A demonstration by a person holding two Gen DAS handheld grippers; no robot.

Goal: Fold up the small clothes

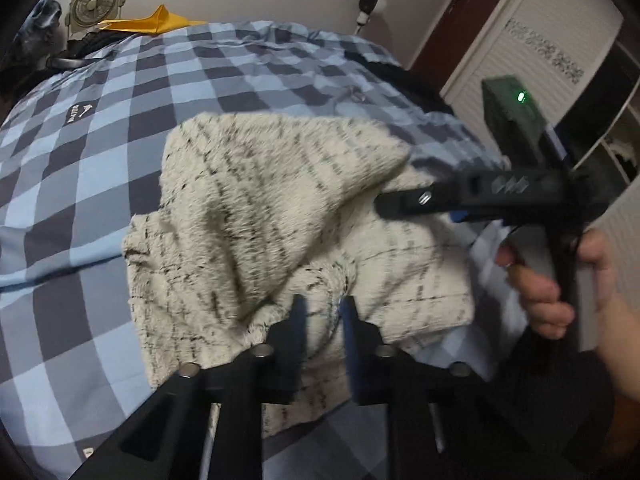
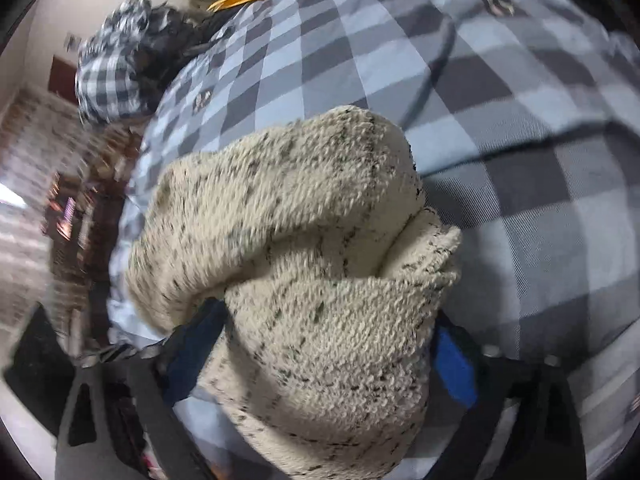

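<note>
A cream knit garment with dark flecks (image 1: 280, 216) lies half folded on the checked bedspread (image 1: 80, 184). My left gripper (image 1: 323, 320) is shut on a bunched fold at its near edge. My right gripper (image 1: 390, 196) comes in from the right and holds the far corner lifted, its tips hidden under the knit. In the right wrist view the knit (image 2: 312, 280) fills the space between the blue pads (image 2: 454, 368), and my right gripper (image 2: 320, 344) is shut on it.
A yellow cloth (image 1: 156, 20) and a fan (image 1: 96, 0) sit at the bed's far edge. A plaid garment (image 2: 108, 76) and dark clothes lie at the far left corner. A white louvred wardrobe (image 1: 532, 52) stands right of the bed.
</note>
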